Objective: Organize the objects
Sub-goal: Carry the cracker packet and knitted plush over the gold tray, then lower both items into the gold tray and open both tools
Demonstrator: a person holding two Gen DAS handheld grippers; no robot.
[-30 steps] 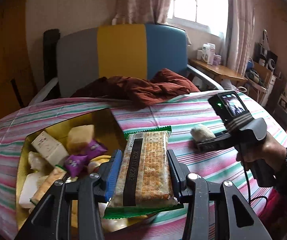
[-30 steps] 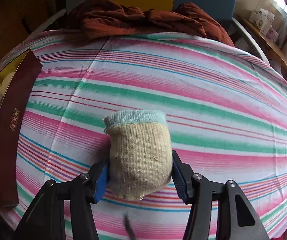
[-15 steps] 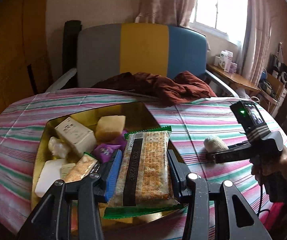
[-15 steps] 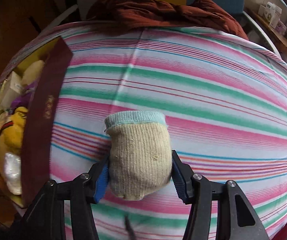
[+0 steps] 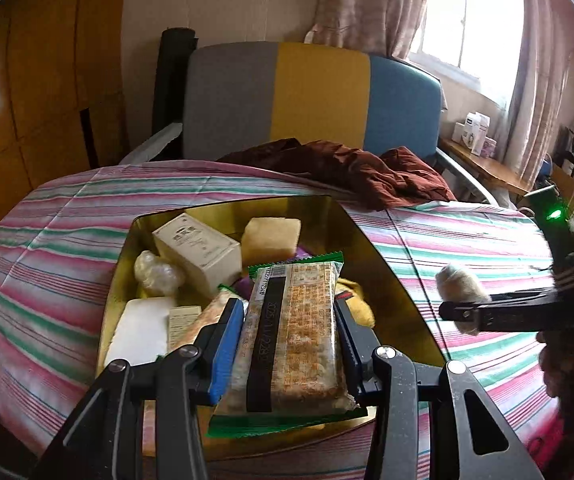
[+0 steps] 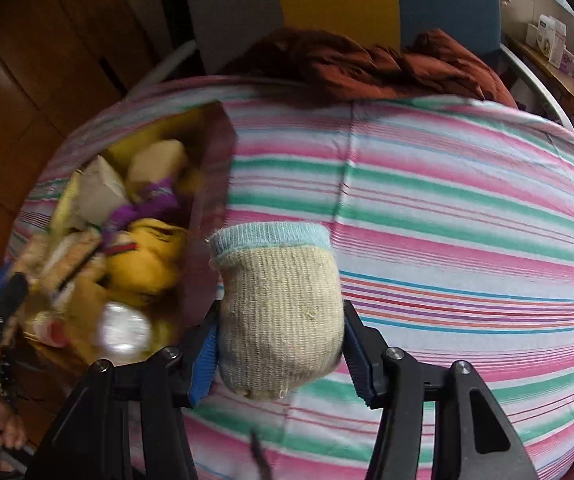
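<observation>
Nearest, the left gripper is clamped on a cracker packet above the crowded gold box, the right gripper pinches a rolled sock beside that box over the striped bedspread, and a brown garment lies beyond.

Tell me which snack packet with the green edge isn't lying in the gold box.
The cracker packet with the black band: the left gripper holds it in its jaws above the gold box, while the other packet lies inside.
</observation>
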